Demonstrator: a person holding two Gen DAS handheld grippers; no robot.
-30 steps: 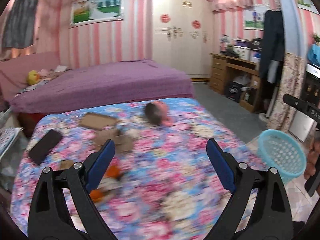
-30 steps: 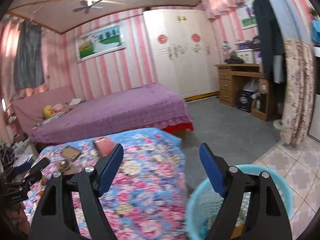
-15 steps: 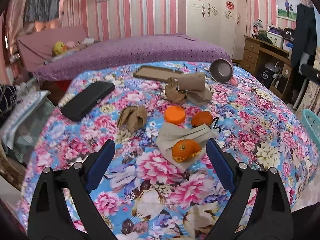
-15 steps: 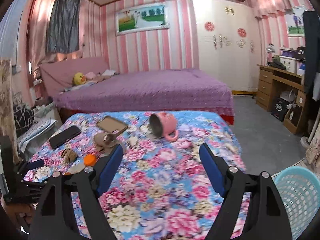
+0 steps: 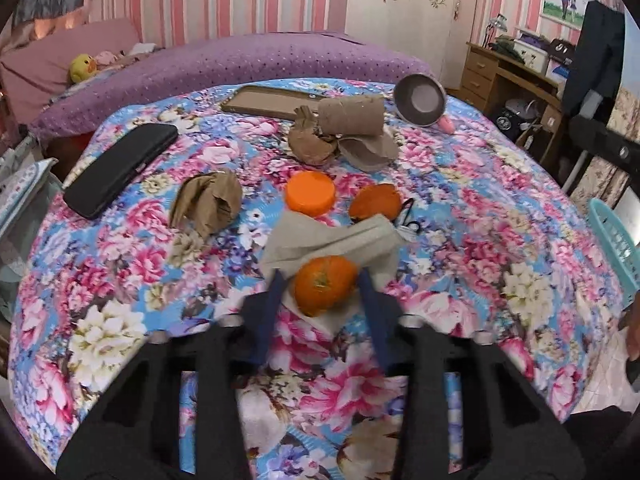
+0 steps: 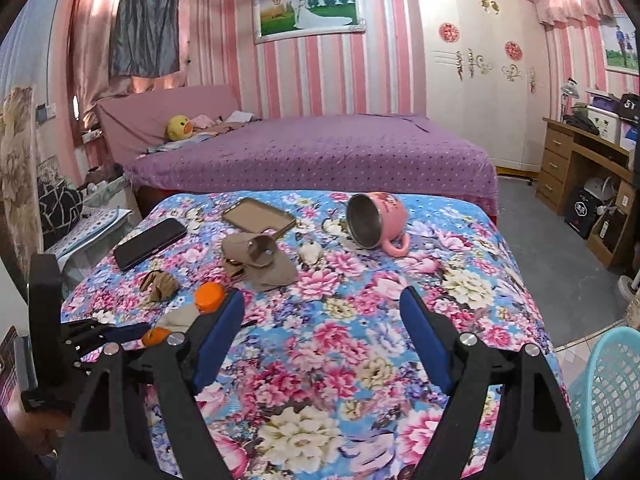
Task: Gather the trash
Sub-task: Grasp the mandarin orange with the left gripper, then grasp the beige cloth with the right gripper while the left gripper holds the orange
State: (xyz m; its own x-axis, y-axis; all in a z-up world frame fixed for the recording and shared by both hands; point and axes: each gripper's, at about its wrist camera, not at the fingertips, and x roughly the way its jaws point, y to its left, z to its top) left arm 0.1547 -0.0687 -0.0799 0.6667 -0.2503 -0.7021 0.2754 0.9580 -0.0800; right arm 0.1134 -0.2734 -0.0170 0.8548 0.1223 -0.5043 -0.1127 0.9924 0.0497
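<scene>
- Pink-striped walls and a purple bed are seen behind a table covered by a flowered cloth, on which the trash is scattered.
- An orange peel is seen near the middle of the cloth, resting on a grey napkin.
- The left gripper is held low over the cloth with its blue fingers on either side of the orange peel; the jaws are partly closed around it, but whether the peel is actually pinched cannot be told.
- A second orange peel and an orange cap are placed just behind the napkin.
- A crumpled brown paper is found to the left of the cap, and a black phone lies further left of it.
- A cardboard tube with more crumpled brown paper is seen behind the cap, and a flat brown phone case lies behind those.
- A pink mug is tipped on its side at the far right of the cloth, its metal mouth turned toward the cameras.
- The right gripper is held above the cloth, to the right of the peel, with its jaws spread wide and nothing between them.
- A blue basket is seen on the floor, beside the table's right edge.
</scene>
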